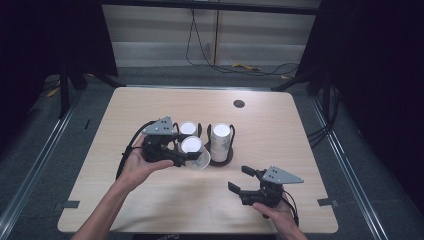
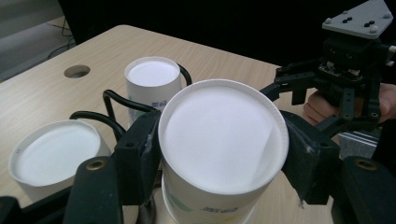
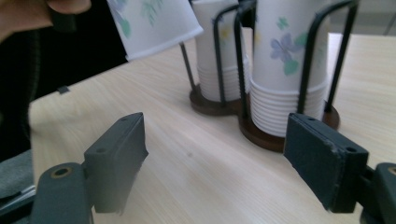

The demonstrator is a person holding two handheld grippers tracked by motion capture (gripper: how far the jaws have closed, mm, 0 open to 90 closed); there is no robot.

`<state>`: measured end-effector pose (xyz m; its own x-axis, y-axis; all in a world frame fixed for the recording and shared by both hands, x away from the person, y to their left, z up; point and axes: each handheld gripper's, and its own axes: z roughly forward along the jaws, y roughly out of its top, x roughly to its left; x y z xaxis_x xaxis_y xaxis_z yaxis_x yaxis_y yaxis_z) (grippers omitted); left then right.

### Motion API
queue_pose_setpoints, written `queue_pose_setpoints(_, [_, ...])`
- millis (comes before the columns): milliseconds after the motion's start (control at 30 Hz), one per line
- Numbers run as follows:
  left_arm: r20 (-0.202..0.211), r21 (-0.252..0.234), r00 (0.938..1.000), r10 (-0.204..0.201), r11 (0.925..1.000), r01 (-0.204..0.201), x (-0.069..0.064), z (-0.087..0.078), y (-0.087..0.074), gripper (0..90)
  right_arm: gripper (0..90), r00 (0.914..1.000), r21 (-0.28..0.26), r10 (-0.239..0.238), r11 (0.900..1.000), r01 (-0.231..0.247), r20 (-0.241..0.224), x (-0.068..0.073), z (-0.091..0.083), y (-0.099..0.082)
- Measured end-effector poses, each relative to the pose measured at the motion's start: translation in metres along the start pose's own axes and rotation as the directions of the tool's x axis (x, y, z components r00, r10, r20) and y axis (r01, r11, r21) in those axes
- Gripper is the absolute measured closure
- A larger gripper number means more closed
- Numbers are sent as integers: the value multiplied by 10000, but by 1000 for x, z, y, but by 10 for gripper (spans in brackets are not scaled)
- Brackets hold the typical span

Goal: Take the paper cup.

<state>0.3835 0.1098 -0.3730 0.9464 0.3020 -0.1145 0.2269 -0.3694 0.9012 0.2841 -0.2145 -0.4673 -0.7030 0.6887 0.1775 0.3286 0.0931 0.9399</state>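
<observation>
Paper cup [image 2: 222, 154] clamped in the left tongs [image 1: 192, 156]
Lifted beside the stacks in the wire holder [image 1: 220, 159]; right tongs [image 1: 240, 180] gape empty (placing remains)

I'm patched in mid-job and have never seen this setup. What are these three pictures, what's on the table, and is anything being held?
No robot arm here: a person holds a two-jaw tool in each hand. The high view looks down on the wooden table from the person's side. The other two views come from cameras riding on each tool, looking along its black jaws.

On the table stand two wire holders, each with a stack of upside-down paper cups: the left stack and the right stack.

The left tool is shut on one paper cup, upside down, its jaws pressing its sides, lifted beside the stacks.

The right tool sits nearer the person with nothing between its jaws, which are apart; they point toward the stacks.
</observation>
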Motion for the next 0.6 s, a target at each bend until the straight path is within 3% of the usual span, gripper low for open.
queue_pose_setpoints(167, [216, 112, 9998, -8, 9999, 6, -4, 5, -3, 353, 221, 9990, -319, -165, 9994, 152, -420, 6, 2, 1])
queue_pose_setpoints(267, [349, 142, 9994, -35, 9999, 30, -5, 8, -2, 353, 214, 9962, -674, 79, 9976, -138, -873, 10, 1, 4])
queue_pose_setpoints(433, [644, 73, 9979, -1, 10000, -4, -10, 10, 1, 354, 193, 9919, -968, 319, 9943, -439, -1229, 13, 7, 11])
queue_pose_setpoints(600, [897, 118, 9960, -15, 9999, 4, -14, 14, 1, 354, 175, 9890, -1136, 82, 9932, -251, -1476, 19, 17, 13])
